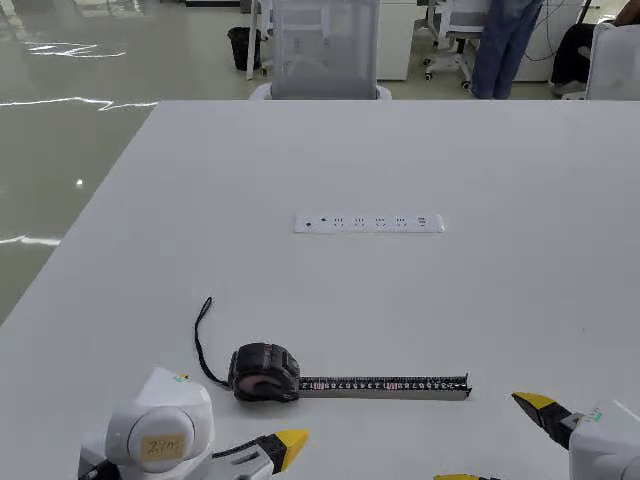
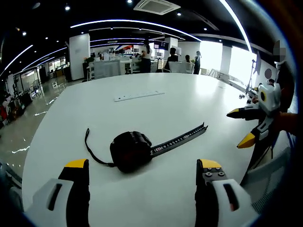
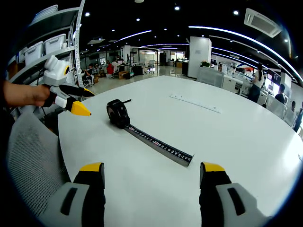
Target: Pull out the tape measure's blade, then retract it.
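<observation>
Tape measure [image 1: 265, 372] sits near the front edge of the white tabletop [image 1: 520, 300], left of centre. Its blade [image 1: 385, 386] is drawn out to the right and lies flat on the surface. The black wrist strap [image 1: 200, 340] loops away on the case's far left side. Nothing is holding the blade, yet it lies extended, so the lock is probably on. That would put the pull-out half of the task as done and the retraction as not yet done.

The left claw [image 3: 89, 103] hovers near the case with its jaws spread and gripping nothing, and the case lies between them in the left gripper view. That is a sensible place for steadying the body or reaching the lock. The right claw [image 2: 235, 128] is likewise spread and empty, near the blade's hooked end but apart from it, well placed to guide the tip home. A power strip [image 1: 368, 222] lies farther back, well clear of the work.
</observation>
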`<state>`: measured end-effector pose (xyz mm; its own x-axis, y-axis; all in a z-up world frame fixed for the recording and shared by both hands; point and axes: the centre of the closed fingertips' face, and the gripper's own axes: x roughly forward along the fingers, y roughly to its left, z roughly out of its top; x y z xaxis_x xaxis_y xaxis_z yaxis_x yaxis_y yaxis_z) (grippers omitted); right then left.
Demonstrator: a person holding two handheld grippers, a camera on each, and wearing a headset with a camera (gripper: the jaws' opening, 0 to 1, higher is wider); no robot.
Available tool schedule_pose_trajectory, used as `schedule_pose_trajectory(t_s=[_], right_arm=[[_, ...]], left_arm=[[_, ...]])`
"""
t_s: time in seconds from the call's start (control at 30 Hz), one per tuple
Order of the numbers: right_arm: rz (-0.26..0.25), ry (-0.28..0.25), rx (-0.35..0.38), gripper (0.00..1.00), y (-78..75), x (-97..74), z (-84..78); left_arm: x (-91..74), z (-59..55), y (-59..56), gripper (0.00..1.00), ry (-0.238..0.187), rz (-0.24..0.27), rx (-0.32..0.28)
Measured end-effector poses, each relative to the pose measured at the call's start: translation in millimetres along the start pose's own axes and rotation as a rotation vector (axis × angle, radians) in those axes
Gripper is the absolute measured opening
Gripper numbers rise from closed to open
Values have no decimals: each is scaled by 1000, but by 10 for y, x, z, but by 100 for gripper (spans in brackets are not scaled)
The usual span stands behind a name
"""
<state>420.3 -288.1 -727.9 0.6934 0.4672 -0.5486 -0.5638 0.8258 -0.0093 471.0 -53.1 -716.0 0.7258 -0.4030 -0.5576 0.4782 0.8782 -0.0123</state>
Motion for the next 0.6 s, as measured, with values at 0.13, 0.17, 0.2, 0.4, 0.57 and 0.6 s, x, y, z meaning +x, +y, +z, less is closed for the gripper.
schedule_pose_trajectory(t_s=[0.13, 0.17, 0.2, 0.4, 0.57, 0.6], right_arm=[[9, 2, -11, 82, -7, 16, 1], [12, 4, -15, 82, -13, 25, -2], [14, 4, -20, 81, -18, 33, -2], [20, 0, -26, 78, -69, 70, 20], [39, 8, -47, 77, -96, 113, 3], [42, 10, -53, 76, -104, 119, 1]], left_arm=[[66, 13, -9, 91, -3, 23, -16], [78, 14, -10, 91, -4, 30, -16], [88, 15, -7, 91, -4, 39, -16], [154, 10, -29, 90, -4, 52, -25], [199, 2, -12, 90, 1, 70, -28], [203, 6, -4, 89, 0, 75, -31]])
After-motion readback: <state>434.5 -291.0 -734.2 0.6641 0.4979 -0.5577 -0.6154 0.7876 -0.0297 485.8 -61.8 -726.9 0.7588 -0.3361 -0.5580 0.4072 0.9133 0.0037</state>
